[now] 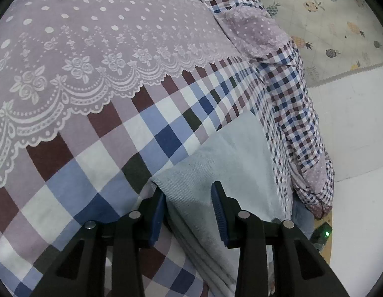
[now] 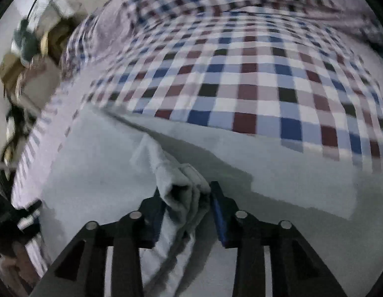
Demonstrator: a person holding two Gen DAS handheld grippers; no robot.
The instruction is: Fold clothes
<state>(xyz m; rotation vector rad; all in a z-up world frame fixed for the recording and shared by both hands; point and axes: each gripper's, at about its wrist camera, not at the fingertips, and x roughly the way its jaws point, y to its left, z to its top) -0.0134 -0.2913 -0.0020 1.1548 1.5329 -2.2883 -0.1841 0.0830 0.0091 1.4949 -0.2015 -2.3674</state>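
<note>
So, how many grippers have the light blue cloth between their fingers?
2. The left gripper has the light blue cloth between its fingers; the right gripper has a bunched fold there.

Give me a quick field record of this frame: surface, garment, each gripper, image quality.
surface: bed with checked cover, lace-trimmed purple cloth over part of it
garment: pale blue garment lying on the cover
left gripper: jaws apart, garment fabric between them, not pinched
right gripper: bunched garment fabric fills the gap between the fingers; looks gripped
floor: pineapple-print mat beside the bed
image quality: left wrist sharp; right wrist motion-blurred
</note>
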